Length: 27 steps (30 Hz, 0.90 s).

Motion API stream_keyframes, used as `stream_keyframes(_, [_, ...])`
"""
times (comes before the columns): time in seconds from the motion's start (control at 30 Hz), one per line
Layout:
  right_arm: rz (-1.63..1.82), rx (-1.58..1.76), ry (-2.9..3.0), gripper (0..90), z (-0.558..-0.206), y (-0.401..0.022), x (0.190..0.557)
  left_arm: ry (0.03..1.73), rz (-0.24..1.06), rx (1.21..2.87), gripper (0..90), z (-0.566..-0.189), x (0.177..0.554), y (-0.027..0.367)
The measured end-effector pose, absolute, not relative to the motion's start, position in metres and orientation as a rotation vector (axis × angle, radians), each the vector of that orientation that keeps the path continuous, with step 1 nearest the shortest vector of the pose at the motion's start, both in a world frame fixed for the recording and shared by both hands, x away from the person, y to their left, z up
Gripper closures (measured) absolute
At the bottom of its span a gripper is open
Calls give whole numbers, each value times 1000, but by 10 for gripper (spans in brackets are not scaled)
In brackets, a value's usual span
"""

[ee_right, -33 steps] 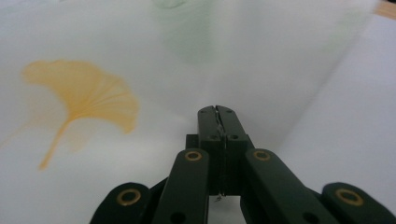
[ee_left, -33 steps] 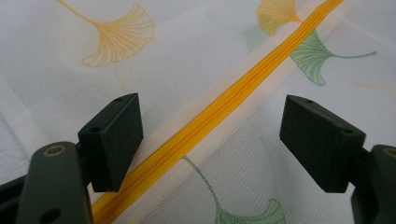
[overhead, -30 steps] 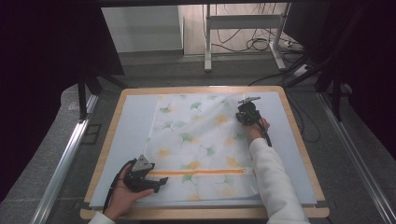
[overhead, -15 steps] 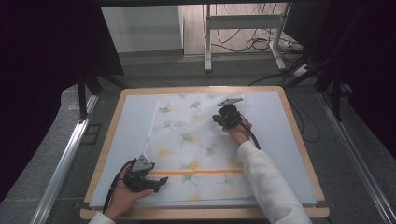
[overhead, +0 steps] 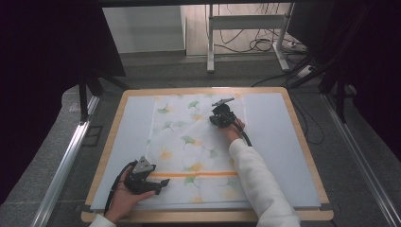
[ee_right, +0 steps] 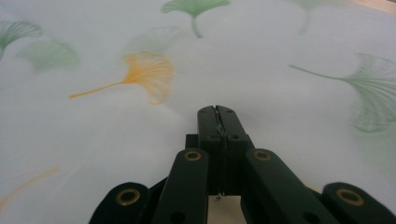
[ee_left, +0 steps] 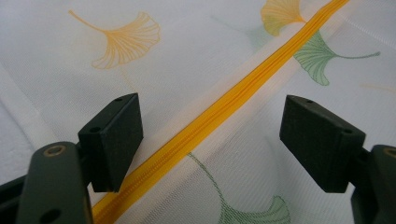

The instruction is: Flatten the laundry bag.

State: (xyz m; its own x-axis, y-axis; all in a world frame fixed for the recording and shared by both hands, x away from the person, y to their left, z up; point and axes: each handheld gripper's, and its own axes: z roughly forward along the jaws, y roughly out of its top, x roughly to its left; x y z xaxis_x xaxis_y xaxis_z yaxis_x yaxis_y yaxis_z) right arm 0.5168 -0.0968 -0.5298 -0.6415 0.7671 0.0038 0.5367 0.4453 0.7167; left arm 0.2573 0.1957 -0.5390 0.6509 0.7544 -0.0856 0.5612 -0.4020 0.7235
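Observation:
A white mesh bag [overhead: 189,151] printed with ginkgo leaves lies flat on a pale blue mat [overhead: 274,142], with an orange zipper [overhead: 203,174] running across its near part. My left gripper [overhead: 158,177] rests at the bag's near left corner, open, jaws on either side of the zipper [ee_left: 243,93] without touching it; in its own view the left gripper [ee_left: 210,126] stands just above the mesh [ee_left: 210,56]. My right gripper [overhead: 215,118] hovers low over the bag's far right part, pointing left. There the right gripper [ee_right: 217,112] is shut, pads pressed together, nothing visible between them, over the printed cloth [ee_right: 116,121].
The mat sits on a wooden-rimmed table [overhead: 305,142]. Bare mat lies to the left and right of the bag. Beyond the table stand a metal frame [overhead: 246,21] and floor cables [overhead: 265,45]. Aluminium rails [overhead: 66,161] flank the table.
My right hand has slid leftward across the far part of the bag with its jaws shut. The left hand and its gripper have stayed put.

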Motion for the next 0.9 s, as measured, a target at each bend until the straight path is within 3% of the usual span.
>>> stream_keyframes(0.37, [1030,1141,2370,893,-521,-122,509,1013,328,2123,214,-539,258,195])
stream_keyframes(0.9, [1145,959,2463,893,-489,-184,410,1018,339,2113,212,-540,258,194])
